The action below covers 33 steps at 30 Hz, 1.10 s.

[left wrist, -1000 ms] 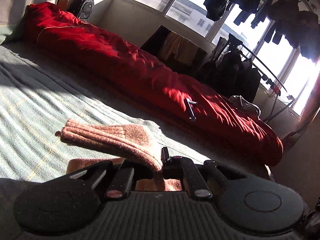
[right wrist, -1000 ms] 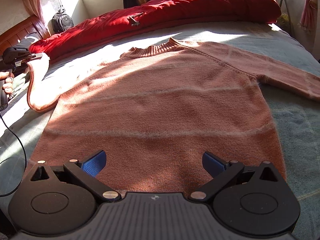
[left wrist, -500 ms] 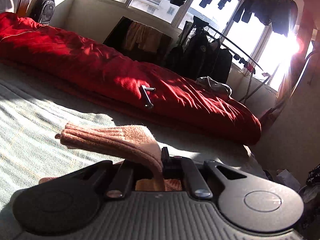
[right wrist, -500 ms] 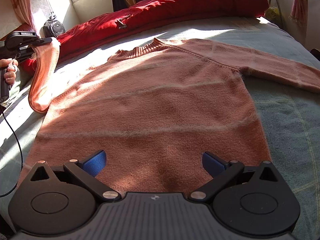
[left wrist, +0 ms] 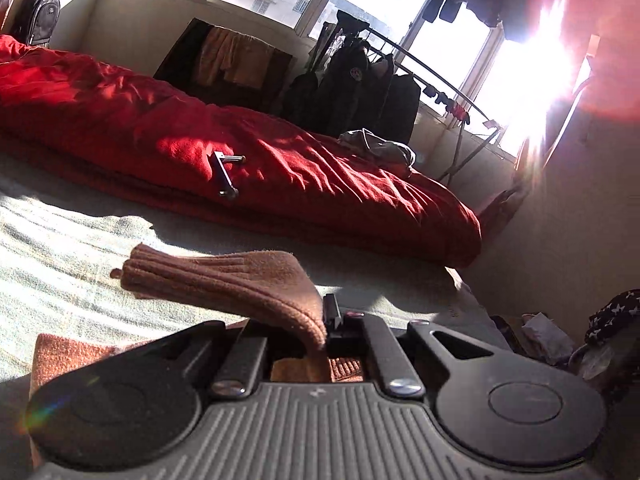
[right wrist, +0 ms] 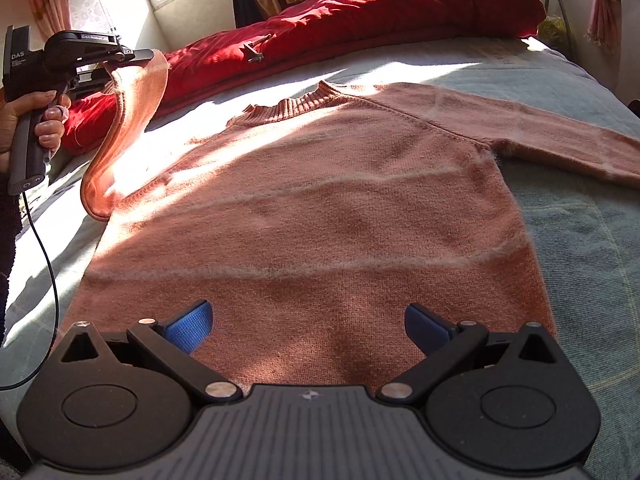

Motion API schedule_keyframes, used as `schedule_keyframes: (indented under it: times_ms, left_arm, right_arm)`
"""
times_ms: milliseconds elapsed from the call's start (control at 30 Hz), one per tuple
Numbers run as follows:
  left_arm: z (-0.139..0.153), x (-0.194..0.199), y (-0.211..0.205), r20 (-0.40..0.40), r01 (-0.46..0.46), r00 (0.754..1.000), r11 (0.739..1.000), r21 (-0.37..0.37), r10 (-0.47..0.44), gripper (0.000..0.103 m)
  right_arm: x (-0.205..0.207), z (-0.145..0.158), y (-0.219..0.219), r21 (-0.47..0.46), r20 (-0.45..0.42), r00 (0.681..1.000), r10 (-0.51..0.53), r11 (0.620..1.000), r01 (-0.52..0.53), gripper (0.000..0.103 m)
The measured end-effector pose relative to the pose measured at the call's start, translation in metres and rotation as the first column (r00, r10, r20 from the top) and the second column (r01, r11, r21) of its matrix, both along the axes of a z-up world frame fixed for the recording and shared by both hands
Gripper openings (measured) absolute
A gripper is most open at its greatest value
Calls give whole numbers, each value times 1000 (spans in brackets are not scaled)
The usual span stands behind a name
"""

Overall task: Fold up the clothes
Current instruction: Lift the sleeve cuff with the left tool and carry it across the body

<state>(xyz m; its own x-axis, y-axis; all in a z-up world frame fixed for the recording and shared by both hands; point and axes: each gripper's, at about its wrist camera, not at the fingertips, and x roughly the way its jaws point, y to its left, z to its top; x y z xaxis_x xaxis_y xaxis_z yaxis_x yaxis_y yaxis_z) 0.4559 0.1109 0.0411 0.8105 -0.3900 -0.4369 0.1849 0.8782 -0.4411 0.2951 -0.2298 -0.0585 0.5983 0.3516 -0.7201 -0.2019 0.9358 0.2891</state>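
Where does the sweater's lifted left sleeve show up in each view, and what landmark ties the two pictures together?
Left wrist view: the sleeve sits lower centre, its ribbed cuff pointing left, clamped in the left tongs.
Right wrist view: the sleeve hangs at upper left from the left tongs, above the flat sweater; the right tongs are open.
Shared landmark: the metal handle lying on the red duvet.

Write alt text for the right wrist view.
A pink sweater lies flat on a bed, the open right tongs over its hem. At left, the left tongs lift one sleeve; a red duvet lies behind.
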Motion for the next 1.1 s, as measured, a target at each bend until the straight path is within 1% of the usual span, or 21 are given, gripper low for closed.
schedule_keyframes:
  times_ms: [167, 400, 533, 667, 967, 1100]
  left_arm:
    - [-8, 7, -24, 3, 13, 1000, 1000, -9, -13, 5]
    - [-23, 16, -56, 21, 2, 1000, 1000, 0, -2, 5]
    - [-35, 19, -76, 26, 9, 1000, 999, 38, -10, 5]
    - [-46, 19, -91, 22, 24, 999, 996, 92, -26, 5]
    - [-58, 20, -117, 13, 76, 997, 987, 139, -79, 5]
    - [-63, 24, -125, 1, 94, 995, 985, 145, -96, 5]
  right_arm:
    - [1, -1, -1, 5, -3, 1000, 13, 1000, -13, 103]
    - [4, 2, -7, -24, -13, 1000, 8, 1000, -8, 103]
    - [7, 3, -6, -47, -19, 1000, 2, 999, -3, 103]
    - [8, 2, -5, -59, -27, 1000, -2, 998, 1, 103]
    - [10, -1, -6, -81, -42, 999, -25, 996, 22, 103]
    - [11, -2, -7, -90, -49, 998, -36, 995, 31, 103]
